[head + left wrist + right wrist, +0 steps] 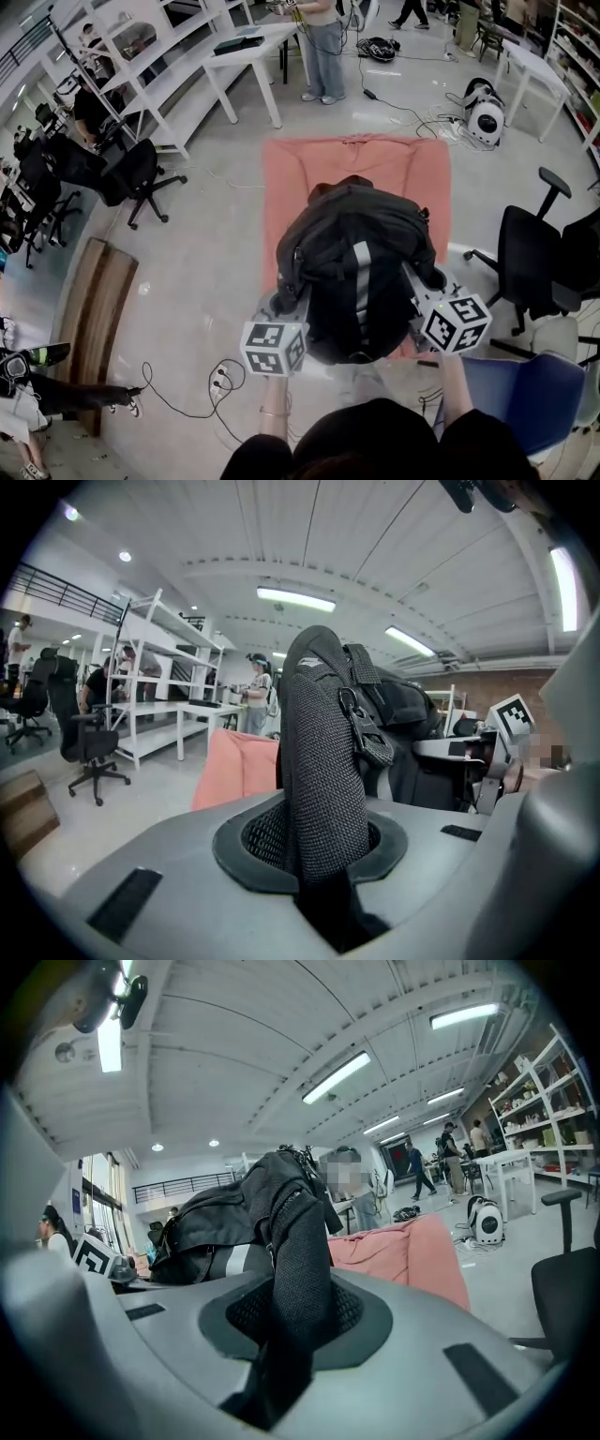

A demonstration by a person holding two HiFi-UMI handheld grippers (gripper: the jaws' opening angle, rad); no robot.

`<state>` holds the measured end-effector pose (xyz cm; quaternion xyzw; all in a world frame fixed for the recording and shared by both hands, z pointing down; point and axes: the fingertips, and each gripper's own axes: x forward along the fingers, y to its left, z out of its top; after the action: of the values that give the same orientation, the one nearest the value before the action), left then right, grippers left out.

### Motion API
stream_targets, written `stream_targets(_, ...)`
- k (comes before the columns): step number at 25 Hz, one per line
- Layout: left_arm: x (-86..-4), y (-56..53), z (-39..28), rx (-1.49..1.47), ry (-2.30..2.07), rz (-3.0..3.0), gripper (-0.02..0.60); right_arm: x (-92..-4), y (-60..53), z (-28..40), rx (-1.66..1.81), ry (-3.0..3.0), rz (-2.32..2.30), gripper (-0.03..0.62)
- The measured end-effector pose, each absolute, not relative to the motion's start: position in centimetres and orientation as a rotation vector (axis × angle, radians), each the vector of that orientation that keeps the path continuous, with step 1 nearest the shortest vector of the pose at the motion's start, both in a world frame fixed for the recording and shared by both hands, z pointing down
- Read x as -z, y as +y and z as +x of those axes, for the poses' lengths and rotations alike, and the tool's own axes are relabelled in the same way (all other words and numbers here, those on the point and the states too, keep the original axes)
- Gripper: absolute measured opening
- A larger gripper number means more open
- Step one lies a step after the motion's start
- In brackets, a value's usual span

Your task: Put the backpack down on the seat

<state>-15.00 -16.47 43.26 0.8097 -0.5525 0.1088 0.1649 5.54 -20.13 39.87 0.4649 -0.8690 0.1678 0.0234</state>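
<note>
Fingers (141, 855) of the left gripper (323, 860) and the right gripper (286, 1340) each pinch a mesh strap (323, 761) of the black backpack (356, 272), held over the pink seat (291, 178); lowering and letting go seem left.

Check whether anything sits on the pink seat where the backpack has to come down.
Nothing visible does. The backpack is held by its straps in the left tongs and right tongs over the pink seat, whose uncovered surface is bare. The patch directly under the bag is hidden.
</note>
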Motion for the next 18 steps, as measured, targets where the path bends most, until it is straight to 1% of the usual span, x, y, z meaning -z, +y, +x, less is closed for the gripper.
stream_targets(12, -47.9, -23.5, -15.5, -0.332, -1.573, 2.183, 0.089, -44.0, -28.6, 4.7, -0.597, -2.650, 1.337, 0.072)
stream_targets(18, -49.5, -26.8, -17.1, -0.340, -1.575, 2.160, 0.089, -45.4, -32.0, 2.9, -0.591, -2.634, 1.308, 0.072)
